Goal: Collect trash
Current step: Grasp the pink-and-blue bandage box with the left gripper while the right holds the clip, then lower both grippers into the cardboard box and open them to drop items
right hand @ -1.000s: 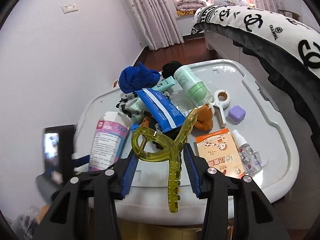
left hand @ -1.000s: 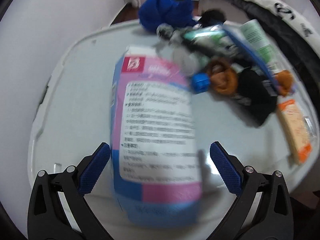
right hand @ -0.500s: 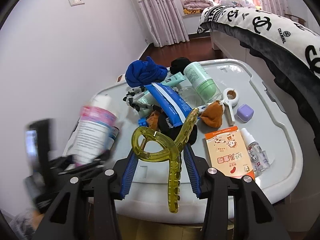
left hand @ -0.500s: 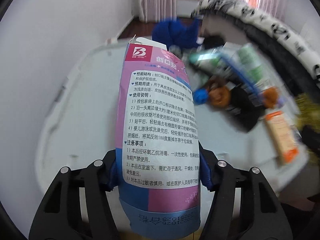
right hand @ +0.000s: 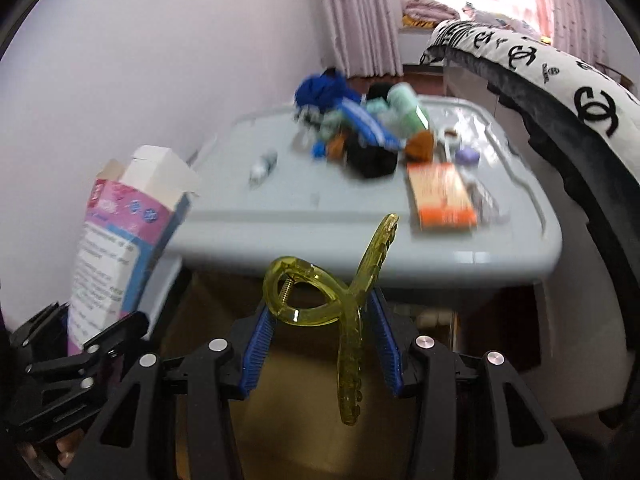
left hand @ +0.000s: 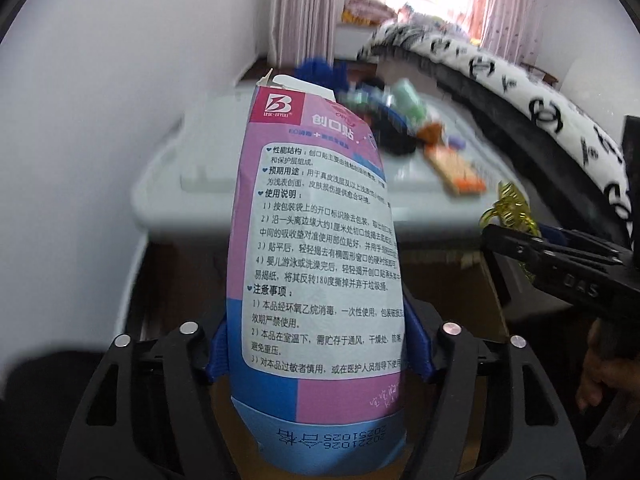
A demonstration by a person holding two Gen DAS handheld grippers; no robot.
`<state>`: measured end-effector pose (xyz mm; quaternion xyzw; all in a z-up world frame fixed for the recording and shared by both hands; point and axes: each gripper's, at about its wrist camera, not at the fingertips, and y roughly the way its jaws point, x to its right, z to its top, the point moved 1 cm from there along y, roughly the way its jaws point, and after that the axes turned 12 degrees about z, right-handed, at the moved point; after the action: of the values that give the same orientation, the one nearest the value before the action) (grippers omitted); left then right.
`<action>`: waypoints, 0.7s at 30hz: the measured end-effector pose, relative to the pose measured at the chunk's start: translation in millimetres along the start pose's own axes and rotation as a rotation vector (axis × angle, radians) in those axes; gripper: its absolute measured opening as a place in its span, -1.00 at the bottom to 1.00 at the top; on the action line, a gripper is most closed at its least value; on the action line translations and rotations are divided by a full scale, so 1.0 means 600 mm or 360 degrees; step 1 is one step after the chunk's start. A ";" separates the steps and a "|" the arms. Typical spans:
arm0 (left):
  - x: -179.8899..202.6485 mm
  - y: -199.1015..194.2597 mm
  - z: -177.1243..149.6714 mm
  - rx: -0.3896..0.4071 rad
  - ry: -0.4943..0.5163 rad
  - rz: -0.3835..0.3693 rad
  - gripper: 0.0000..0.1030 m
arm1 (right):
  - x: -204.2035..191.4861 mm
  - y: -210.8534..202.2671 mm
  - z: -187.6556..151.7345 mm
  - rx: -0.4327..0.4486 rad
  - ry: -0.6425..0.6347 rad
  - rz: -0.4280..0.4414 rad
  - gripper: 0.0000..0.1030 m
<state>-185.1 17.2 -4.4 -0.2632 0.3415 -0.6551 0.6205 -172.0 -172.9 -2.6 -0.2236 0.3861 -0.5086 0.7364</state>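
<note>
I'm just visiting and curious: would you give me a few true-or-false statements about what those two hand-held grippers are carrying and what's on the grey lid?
1. The left hand-held gripper is shut on a pink and blue box. True.
2. The right hand-held gripper is open with nothing in it. False: it is shut on a yellow hair clip.
3. The box's top flap is open. True.
4. The orange packet is held in a hand-held gripper. False: it lies on the grey lid.
5. A blue cloth sits in the pile on the lid. True.
</note>
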 end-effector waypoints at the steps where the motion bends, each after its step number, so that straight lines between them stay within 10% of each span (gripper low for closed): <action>1: 0.002 0.007 -0.014 -0.0039 0.0009 0.0006 0.42 | -0.002 0.003 -0.012 -0.0028 0.0000 -0.0004 0.04; 3: 0.007 0.029 -0.037 -0.0110 0.0074 0.0044 0.54 | 0.000 0.020 -0.042 -0.0112 0.0013 -0.0049 0.82; 4: 0.011 0.041 -0.048 -0.0166 0.0124 0.0072 0.56 | 0.002 0.027 -0.050 -0.0141 0.0023 -0.0080 0.89; 12: -0.021 0.044 -0.064 -0.0219 0.0075 0.0046 0.63 | 0.044 0.032 -0.066 -0.0191 0.0211 -0.0054 0.80; 21: -0.021 0.072 -0.019 -0.0254 -0.0050 -0.0026 0.68 | 0.151 0.050 0.098 -0.0076 0.0277 -0.0223 0.79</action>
<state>-165.4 30.9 -44.2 -0.3247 0.3806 -0.6267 0.5975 -91.4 -248.4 -19.8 -0.2224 0.4441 -0.5670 0.6571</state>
